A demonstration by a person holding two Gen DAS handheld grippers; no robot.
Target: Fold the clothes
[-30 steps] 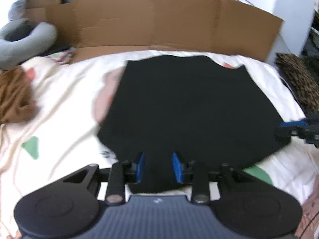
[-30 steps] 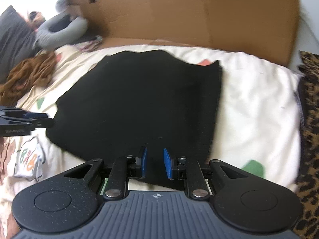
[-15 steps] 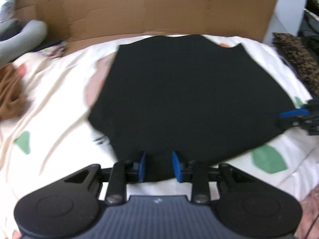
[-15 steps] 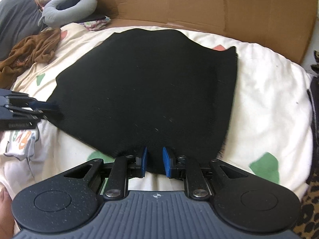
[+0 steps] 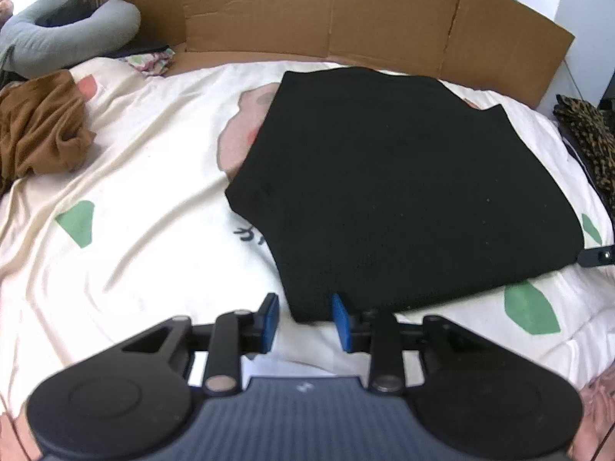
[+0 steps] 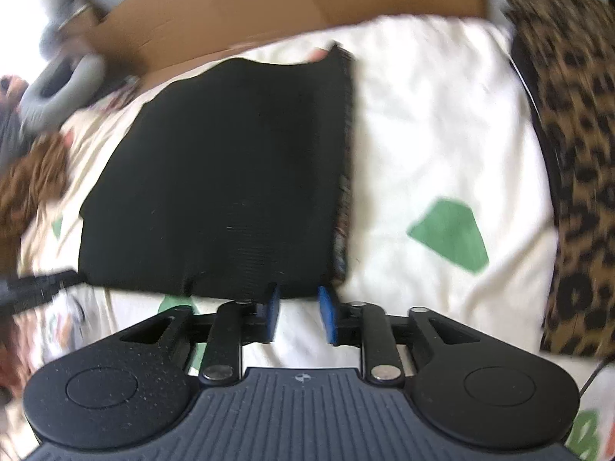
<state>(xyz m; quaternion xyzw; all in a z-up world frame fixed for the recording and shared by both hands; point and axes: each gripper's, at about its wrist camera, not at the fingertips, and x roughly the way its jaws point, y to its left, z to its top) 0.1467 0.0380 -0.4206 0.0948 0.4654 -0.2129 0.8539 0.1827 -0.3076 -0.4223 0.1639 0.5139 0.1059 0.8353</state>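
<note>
A black folded garment (image 5: pixel 403 188) lies flat on the cream printed bedsheet (image 5: pixel 146 199). My left gripper (image 5: pixel 305 322) is at its near-left corner and stands open. The corner tip lies loose between the blue pads (image 5: pixel 269 320). In the right wrist view, which is blurred, the same garment (image 6: pixel 223 176) lies ahead of my right gripper (image 6: pixel 300 313). That gripper is open too, with bare sheet between its fingers and the garment's near edge just beyond them. A part of the right gripper (image 5: pixel 595 255) shows at the garment's right corner.
A crumpled brown garment (image 5: pixel 38 126) and a grey neck pillow (image 5: pixel 61 34) lie at the far left. Flat cardboard (image 5: pixel 346 11) stands along the back of the bed. Leopard-print fabric (image 6: pixel 569 153) borders the right side. Green patches (image 6: pixel 449 234) are printed on the sheet.
The garment has come down flat onto the sheet. Both grippers have drawn back to its near edge, so the cloth no longer runs deep between the pads. The right jaws have widened.
</note>
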